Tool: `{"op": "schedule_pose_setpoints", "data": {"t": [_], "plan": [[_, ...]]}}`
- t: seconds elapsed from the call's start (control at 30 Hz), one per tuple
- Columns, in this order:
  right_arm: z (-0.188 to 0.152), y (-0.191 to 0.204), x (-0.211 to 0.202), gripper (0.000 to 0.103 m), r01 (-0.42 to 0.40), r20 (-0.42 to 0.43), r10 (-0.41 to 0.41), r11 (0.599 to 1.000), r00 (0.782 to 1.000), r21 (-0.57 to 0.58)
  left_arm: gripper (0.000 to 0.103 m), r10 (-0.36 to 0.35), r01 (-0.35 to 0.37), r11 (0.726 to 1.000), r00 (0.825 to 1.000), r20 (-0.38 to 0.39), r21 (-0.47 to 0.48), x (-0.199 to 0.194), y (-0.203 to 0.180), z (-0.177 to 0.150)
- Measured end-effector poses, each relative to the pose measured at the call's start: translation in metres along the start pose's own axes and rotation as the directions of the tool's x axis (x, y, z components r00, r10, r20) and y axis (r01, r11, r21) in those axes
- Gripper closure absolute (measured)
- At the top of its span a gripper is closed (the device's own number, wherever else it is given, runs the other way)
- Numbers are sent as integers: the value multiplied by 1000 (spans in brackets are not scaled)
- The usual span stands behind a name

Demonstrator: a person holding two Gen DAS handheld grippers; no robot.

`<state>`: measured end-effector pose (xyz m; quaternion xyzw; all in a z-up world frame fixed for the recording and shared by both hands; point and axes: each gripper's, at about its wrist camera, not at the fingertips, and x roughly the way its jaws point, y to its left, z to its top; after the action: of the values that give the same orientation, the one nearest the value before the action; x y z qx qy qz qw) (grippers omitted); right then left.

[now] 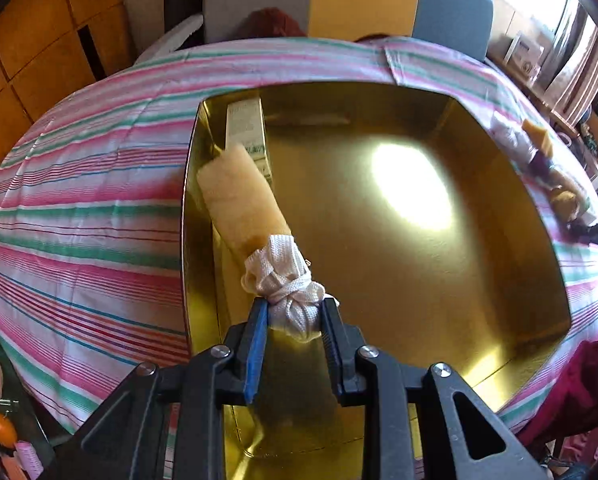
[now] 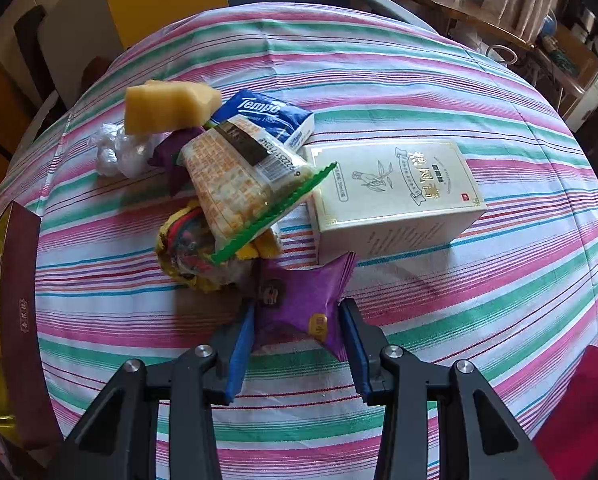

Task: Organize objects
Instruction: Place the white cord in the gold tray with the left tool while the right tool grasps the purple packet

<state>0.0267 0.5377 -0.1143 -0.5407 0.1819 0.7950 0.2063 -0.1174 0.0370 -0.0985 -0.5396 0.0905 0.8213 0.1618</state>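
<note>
Writing: "Tempo" reads on the blue tissue pack (image 2: 263, 117); the white box (image 2: 395, 196) bears Chinese characters and a barcoded cracker pack (image 2: 243, 178) leans on it.
Around: sponge (image 2: 170, 106), green strip (image 2: 273, 213) and crumpled wrappers crowd the striped tabletop (image 2: 479, 280).
Left gripper (image 1: 295, 318): clamped on the knotted white cloth of a pale roll (image 1: 241, 200), lying at the gold tray's (image 1: 439, 280) left wall.
Right gripper (image 2: 297, 332): low over the tabletop, jaws astride the purple packet (image 2: 303, 300); grip unclear.

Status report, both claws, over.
Left claw shut on white cloth knot over gold box. Right claw around purple packet, grip unconfirmed. Nothing blocking.
</note>
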Motion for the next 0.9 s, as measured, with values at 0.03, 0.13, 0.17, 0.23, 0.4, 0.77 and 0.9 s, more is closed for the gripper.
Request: {"op": "schedule_pose_setpoints", "data": {"t": [0.03, 0.13, 0.17, 0.23, 0.4, 0.77, 0.9], "plan": [[0, 0, 0, 61, 1, 0, -1, 1000, 1000, -1, 75, 9, -9, 1000, 1000, 2, 0, 1, -1, 0], [-1, 0, 0, 60, -1, 0, 1, 1000, 1000, -8, 69, 31, -31, 999, 999, 20, -19, 3, 3, 3], [-1, -1, -1, 60, -1, 0, 1, 1000, 1000, -8, 66, 45, -45, 999, 998, 32, -13, 1, 3, 4], [-1, -1, -1, 60, 1, -1, -1, 1000, 1000, -10, 64, 63, -64, 998, 996, 56, 4, -4, 1, 4], [1, 1, 2, 60, 7, 1, -7, 1000, 1000, -20, 63, 100, -99, 995, 989, 110, -13, -23, 3, -3], [-10, 21, -17, 63, -37, 34, 40, 994, 999, -99, 64, 104, -78, 989, 970, 220, -123, -64, 9, -39], [-21, 34, -25, 63, -49, 38, 55, 989, 998, -138, 64, 98, -69, 990, 965, 242, -127, -69, 4, -45]]}}
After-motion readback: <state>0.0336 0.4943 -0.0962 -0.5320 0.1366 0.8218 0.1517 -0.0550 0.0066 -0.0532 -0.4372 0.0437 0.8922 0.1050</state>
